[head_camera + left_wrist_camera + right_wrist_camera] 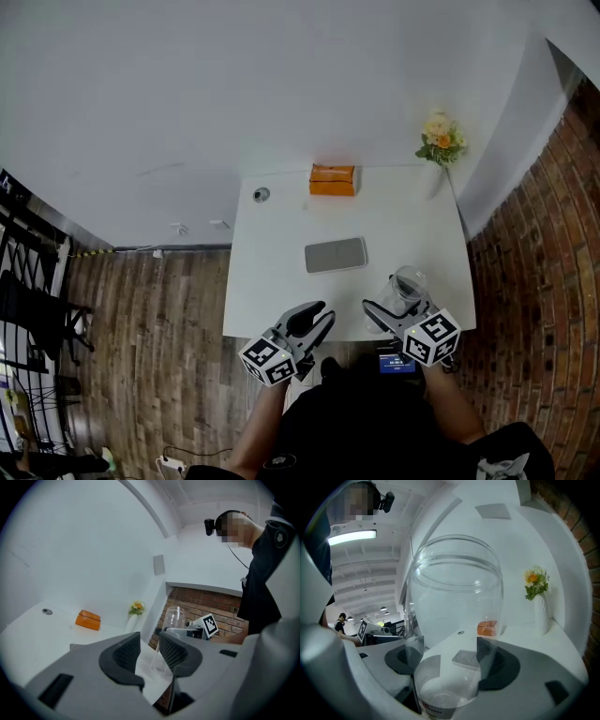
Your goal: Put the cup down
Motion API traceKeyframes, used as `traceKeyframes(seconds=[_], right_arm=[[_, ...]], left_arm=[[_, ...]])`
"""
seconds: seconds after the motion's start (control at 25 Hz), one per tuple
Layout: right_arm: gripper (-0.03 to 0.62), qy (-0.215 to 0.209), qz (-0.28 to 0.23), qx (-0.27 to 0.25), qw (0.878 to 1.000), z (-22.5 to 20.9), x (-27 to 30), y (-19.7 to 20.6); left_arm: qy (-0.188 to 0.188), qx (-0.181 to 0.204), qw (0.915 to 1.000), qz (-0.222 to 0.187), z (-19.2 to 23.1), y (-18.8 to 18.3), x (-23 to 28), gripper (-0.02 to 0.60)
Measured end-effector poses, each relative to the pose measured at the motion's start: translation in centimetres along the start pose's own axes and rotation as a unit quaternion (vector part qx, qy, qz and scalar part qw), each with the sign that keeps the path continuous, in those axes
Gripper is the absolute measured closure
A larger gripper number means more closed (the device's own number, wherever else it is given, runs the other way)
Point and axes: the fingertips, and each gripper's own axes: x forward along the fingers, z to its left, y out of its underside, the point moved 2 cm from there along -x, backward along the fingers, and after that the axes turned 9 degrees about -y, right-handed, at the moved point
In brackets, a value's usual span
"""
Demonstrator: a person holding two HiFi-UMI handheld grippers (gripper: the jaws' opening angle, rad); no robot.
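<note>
A clear, empty plastic cup (408,284) stands upright at the front right of the white table (281,262). My right gripper (398,298) is shut on it, with a pad on each side of its lower wall. In the right gripper view the cup (454,602) fills the space between the jaws of the right gripper (450,656). I cannot tell whether its base touches the tabletop. My left gripper (322,312) hovers at the table's front edge, open with nothing in it. From the left gripper (149,644) view, the cup (174,620) is seen beyond the jaws.
A grey flat pad (336,254) lies mid-table. An orange box (333,179) and a small round fitting (262,194) sit at the back edge. A white vase of flowers (441,141) stands at the back right corner. A brick wall (544,281) runs close along the right.
</note>
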Motion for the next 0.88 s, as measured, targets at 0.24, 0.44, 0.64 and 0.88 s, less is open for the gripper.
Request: traceKeyframes(seconds=[0.24, 0.44, 0.64, 0.88], right_arm=[[0.230, 0.016, 0.017, -0.011, 1.000, -3.6, 1.3, 0.8], [0.230, 0.027, 0.021, -0.041, 0.999, -7.7, 5.3, 0.3], [0.230, 0.022, 0.023, -0.073, 0.997, -10.8, 10.8, 0.1], [0.230, 0.028, 0.041, -0.119, 0.992, -13.0, 16.6, 1.4]], left_arm=[[-0.011, 0.013, 0.9998, 0.007, 0.1, -0.2, -0.6, 0.449], [-0.020, 0.027, 0.9992, 0.023, 0.3, -0.3, -1.2, 0.449], [-0.038, 0.023, 0.9985, 0.033, 0.8, 0.2, -1.4, 0.449], [-0.040, 0.009, 0.9978, 0.052, 0.4, 1.5, -1.2, 0.449]])
